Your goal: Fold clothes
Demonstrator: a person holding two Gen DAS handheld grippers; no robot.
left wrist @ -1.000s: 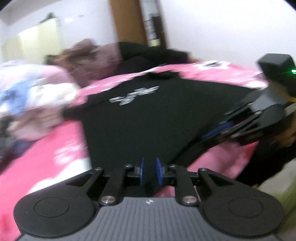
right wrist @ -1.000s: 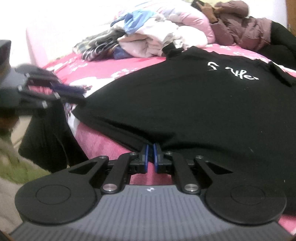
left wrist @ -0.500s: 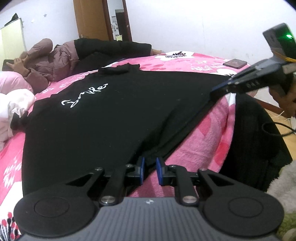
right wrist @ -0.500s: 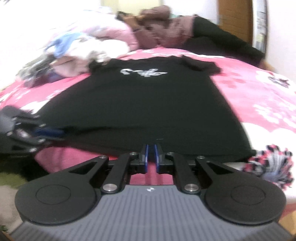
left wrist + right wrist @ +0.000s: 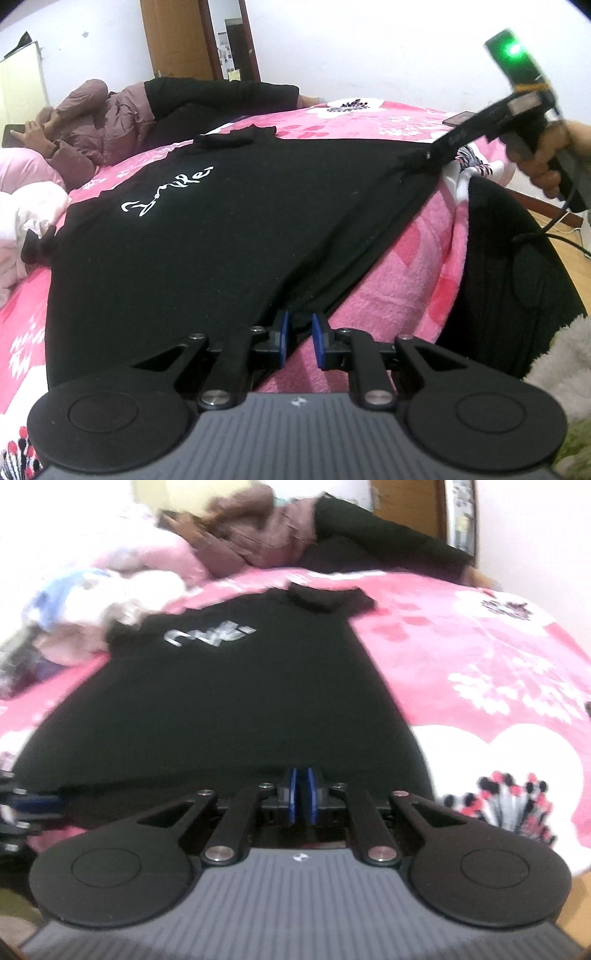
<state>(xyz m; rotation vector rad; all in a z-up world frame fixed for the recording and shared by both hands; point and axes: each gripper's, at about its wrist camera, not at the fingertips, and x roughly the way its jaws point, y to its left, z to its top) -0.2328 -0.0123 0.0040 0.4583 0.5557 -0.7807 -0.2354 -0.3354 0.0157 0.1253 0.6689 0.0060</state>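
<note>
Across the middle of both views lies the black T-shirt (image 5: pixel 229 236), spread front-up on the pink floral bedcover (image 5: pixel 402 266), its white script print toward the upper left and its hem running along the bed's near edge. At the bottom centre of the left wrist view, the left gripper (image 5: pixel 298 338) has its blue pads set narrow with a bunch of the hem's corner between them. The right gripper (image 5: pixel 302 800) sits at the bottom centre of its own view, pads nearly together and pinching the hem at the other corner; in the left view it reaches in from the upper right, carried by a hand (image 5: pixel 554 158).

The step in hand looks like squaring the shirt out flat before the first fold. To do it well, both grips should hold firm while the hem is drawn taut between them, so the loose ripple near the left pads disappears. Keeping both corners at the same height, level with the bed edge, would stop the body from skewing. The pull should be gentle, since the cloth could slip from either grip. A pile of other clothes (image 5: pixel 88 616) lies at the upper left, near the shirt's left sleeve.
</note>
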